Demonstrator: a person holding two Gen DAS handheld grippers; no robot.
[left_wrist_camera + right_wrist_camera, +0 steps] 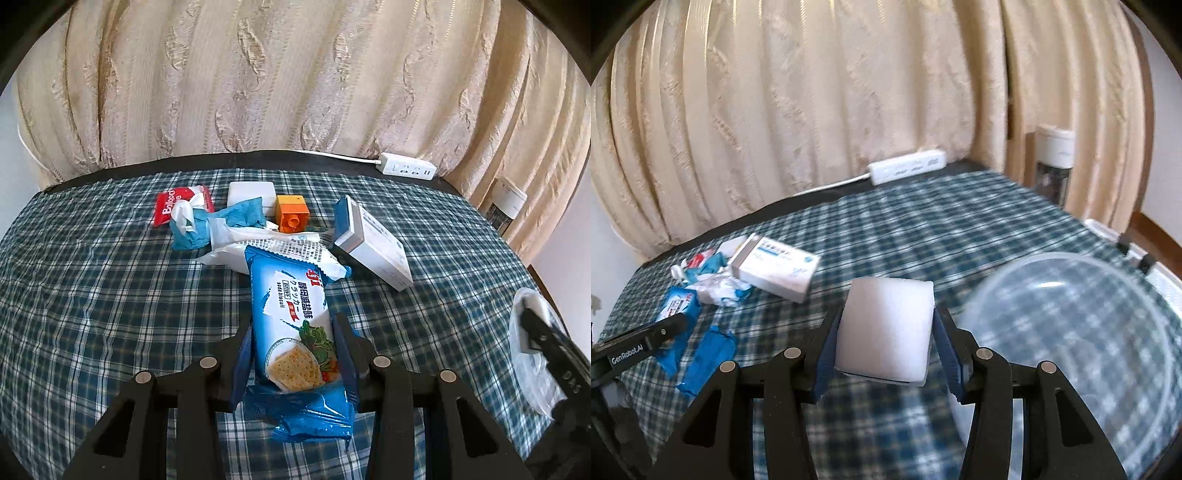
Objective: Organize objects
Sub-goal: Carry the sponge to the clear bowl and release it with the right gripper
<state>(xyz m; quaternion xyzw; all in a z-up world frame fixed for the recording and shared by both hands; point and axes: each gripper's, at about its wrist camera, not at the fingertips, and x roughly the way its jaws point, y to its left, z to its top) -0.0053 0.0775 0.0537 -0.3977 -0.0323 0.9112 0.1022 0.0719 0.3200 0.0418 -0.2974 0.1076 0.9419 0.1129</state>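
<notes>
A blue packet of soda crackers (295, 332) is pinched between the pads of the left gripper (295, 354), its far end resting toward the pile in the middle of the checked tablecloth (92, 295). A white foam block (886, 332) is clamped between the blue pads of the right gripper (886, 350) and is held above the cloth. Just to the right of this block a clear plastic bowl (1089, 332) is seen, blurred, standing on the cloth.

Beyond the cracker packet a crumpled white wrapper (258, 251) is lying, and behind it a blue cloth (221, 221) with a white tissue (184, 210) is bunched. A red packet (170, 206) is partly covered by the tissue. A white flat box (251, 192) is set at the back of the pile, with an orange block (291, 214) just beside it. A white and blue carton (373, 243) is lying to the right of the pile, tilted at an angle.

At the far edge of the table a white power strip (406, 168) is placed against the cream curtain (295, 74). A white-lidded container (1054, 162) is seen by the curtain on the right.
</notes>
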